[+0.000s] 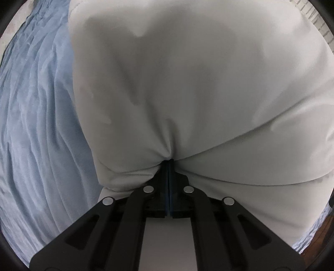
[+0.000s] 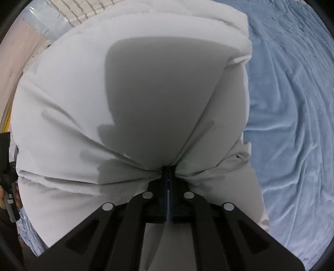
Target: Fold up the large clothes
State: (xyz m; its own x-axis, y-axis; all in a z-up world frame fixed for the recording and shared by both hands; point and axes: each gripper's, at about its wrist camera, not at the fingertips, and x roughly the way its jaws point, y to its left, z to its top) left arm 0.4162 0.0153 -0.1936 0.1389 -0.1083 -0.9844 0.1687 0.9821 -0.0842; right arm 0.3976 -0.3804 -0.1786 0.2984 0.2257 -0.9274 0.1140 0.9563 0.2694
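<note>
A large pale grey-white garment [image 1: 187, 93] fills most of the left wrist view and lies on a blue bedspread [image 1: 37, 125]. My left gripper [image 1: 169, 161] points down at it and is shut, with a pinch of the cloth puckered at its fingertips. In the right wrist view the same garment [image 2: 146, 93] spreads out ahead, with a stitched hem [image 2: 73, 190] near the bottom left. My right gripper [image 2: 168, 167] is shut on a gathered fold of the cloth, and creases radiate from the tips.
The blue bedspread [image 2: 292, 125] extends to the right of the garment. A pale brick wall [image 2: 68, 12] and a pinkish surface [image 2: 20, 62] show at the far left. The other gripper's black body [image 2: 8, 166] shows at the left edge.
</note>
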